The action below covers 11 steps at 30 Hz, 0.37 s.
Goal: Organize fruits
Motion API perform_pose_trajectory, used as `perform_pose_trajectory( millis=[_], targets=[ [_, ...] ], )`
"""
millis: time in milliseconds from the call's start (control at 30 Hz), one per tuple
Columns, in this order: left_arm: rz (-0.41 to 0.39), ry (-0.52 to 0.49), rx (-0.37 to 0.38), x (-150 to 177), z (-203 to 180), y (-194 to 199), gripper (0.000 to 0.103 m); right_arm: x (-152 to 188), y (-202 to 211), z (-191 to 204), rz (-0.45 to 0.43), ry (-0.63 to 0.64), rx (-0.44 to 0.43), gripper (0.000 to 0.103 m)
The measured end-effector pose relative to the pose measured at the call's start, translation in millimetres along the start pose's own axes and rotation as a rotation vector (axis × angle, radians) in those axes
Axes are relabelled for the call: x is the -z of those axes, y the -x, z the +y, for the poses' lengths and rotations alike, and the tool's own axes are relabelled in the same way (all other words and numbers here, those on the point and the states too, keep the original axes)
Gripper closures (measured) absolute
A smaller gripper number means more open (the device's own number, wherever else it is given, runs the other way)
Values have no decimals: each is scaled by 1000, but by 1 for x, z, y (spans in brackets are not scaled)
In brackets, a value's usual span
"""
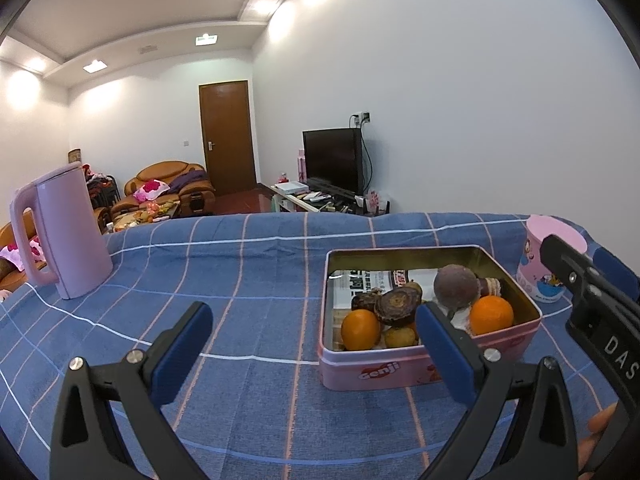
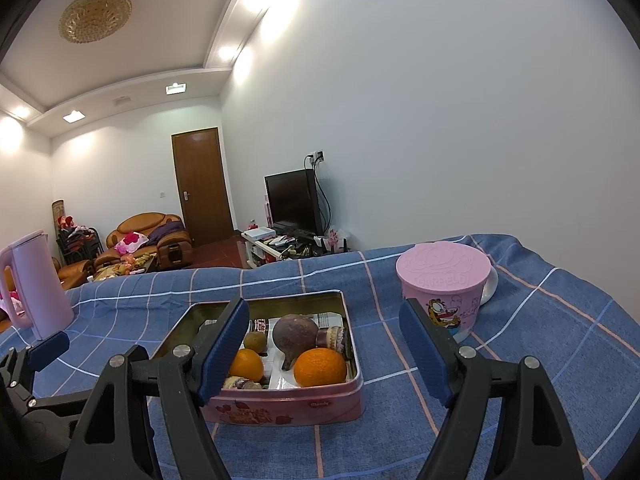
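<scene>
Fruit sits gathered in the open pink tin (image 2: 288, 406) on the blue checked cloth (image 1: 256, 264). Contents visible: two oranges, one at the near right (image 2: 320, 367) and one at the near left (image 2: 247, 365); a round purple-brown fruit (image 2: 295, 336) between and behind them; a small green-brown fruit (image 2: 256, 341) further back; several dark wrinkled pieces (image 1: 397, 307) whose kind I cannot tell. No fruit shows loose on the cloth in either view.

Left gripper (image 1: 316, 356): jaws wide apart, nothing between them. Its right finger overlaps the tin's near wall in the picture; contact cannot be told. The tin lies ahead and to the right of this gripper's centre line.

Right gripper (image 2: 326, 354): jaws wide apart, empty. The tin lies ahead, slightly left of centre, and the near right orange falls almost on the line between the fingers. The left finger crosses the tin's left half in the picture.

Key relation: the tin lies between the two grippers, and the right one is better lined up with it. The tin's long axis seems to run across the right gripper's view. The fruits are roundish, so no axis matters for them.

Bystanders: lidded pink cup (image 2: 444, 280) right of the tin, apart from it; pink kettle (image 1: 64, 236) well off to the left.

Judgement: fruit in the tin fits a finished gathering, or a lot waiting to be sorted out. The pictures do not settle which.
</scene>
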<state>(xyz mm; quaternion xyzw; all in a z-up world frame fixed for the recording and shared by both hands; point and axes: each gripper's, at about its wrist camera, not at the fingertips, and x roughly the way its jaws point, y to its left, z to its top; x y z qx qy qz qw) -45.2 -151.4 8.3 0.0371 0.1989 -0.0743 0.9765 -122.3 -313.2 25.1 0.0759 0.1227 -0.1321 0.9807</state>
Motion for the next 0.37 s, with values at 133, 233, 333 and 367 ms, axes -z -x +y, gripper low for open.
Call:
perform_pose_trajectory(
  millis=[133,233,333,367],
  targets=[
    [-1,-3,17,0,-1,0,0,0,-1,0,0,-1,1,24],
    [-9,-11,41,0,-2,1,0,0,0,0,0,2,1,24],
    [-9,-16,39,0,-3,1,0,1,0,1,3,2,1,24],
    [-8,-15,39,0,-3,1,0,0,0,1,3,2,2,24]
  ],
)
